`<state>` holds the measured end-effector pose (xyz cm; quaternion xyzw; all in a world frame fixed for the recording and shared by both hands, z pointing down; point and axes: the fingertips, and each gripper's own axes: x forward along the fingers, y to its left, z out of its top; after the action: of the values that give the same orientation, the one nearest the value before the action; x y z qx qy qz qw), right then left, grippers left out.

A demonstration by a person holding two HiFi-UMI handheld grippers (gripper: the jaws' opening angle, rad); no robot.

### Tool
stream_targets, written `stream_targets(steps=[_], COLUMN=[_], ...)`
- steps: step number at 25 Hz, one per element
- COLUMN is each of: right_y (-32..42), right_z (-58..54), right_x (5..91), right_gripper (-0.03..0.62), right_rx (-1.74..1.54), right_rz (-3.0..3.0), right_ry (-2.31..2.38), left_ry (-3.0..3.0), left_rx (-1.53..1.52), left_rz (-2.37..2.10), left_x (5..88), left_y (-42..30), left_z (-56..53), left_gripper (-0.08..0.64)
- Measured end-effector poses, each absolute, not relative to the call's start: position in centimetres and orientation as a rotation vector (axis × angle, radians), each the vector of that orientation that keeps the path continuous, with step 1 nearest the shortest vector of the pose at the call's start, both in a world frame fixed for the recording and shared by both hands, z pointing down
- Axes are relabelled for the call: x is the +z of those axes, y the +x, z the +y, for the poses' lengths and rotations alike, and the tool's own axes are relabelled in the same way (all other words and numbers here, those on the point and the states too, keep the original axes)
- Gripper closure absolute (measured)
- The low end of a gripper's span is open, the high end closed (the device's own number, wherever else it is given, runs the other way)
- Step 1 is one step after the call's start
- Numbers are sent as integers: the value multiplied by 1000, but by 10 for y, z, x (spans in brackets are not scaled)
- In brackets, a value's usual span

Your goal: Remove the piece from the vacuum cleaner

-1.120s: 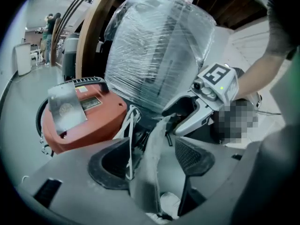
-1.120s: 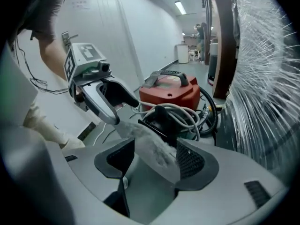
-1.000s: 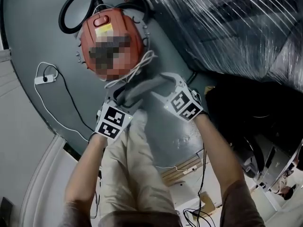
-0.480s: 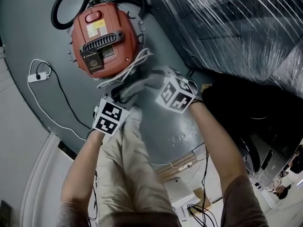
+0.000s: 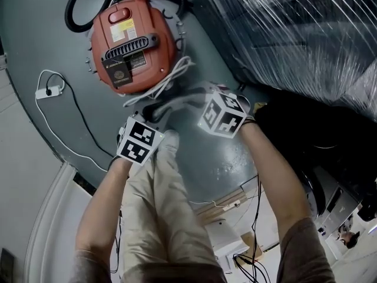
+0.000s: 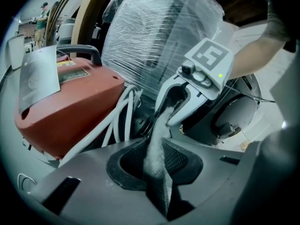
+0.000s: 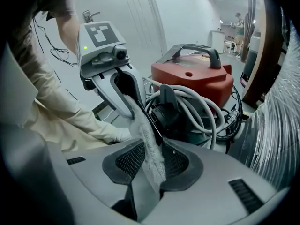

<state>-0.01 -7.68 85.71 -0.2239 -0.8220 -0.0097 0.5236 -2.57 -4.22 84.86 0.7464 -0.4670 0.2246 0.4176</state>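
A red vacuum cleaner [image 5: 132, 46] stands on the grey floor, with a white cord [image 5: 171, 78] looped at its near side. A grey-white fibrous strip [image 5: 174, 105], the piece, stretches between my two grippers just in front of it. My left gripper [image 5: 154, 118] has the strip's one end [image 6: 157, 139] pinched between its pads as its jaws are closing. My right gripper [image 5: 191, 99] is closing on the other end [image 7: 145, 135], and its pads squeeze it too. Each gripper view shows the other gripper [image 6: 167, 116] [image 7: 136, 109] at the strip's far end.
A tall load wrapped in clear film [image 5: 294, 34] rises at the right, close to the vacuum. A black hose [image 5: 76, 5] curls behind the vacuum. A white power strip [image 5: 50, 91] and its cable lie at the left. A person's light trouser leg [image 5: 165, 205] lies below the grippers.
Both grippers' jaws have closed in on the strip. The right gripper has shifted a little up and left, toward the vacuum.
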Motion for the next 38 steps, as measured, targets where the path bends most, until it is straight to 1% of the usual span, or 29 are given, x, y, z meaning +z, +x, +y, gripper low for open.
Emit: stream_targets(steps=[2,6,8,20,28,33,38], right_y=[0,3,6,23,52,57,56], right_z=[-78,-78,-77,-66,-41,-33,-37], right_x=[857,856,855,848,840,811,744], right_gripper=[499,540,549,554,554,552,551], right_rx=[-17,8,21,50,82,120,209], right_rz=[-1964,-1954,-1949,-1960,-1945,-1967,-2026], right_ry=[-535,-540,-539,-501,-476,-402,-267], left_ry=[1871,1901,1921,1950,2001,2017,2048], left_rx=[567,586,608,621,652,672,721], left_rz=[-1168,-1144,-1134,-1117,-1022,-973,-945], left_x=[849,847,846,840,833,804,737], left_y=[-26,-24,-23,-8,21,23,17], left_z=[-43,-43,-41,-32,-8,-3,-8], left_gripper=[488,512,515,517,518,518,517])
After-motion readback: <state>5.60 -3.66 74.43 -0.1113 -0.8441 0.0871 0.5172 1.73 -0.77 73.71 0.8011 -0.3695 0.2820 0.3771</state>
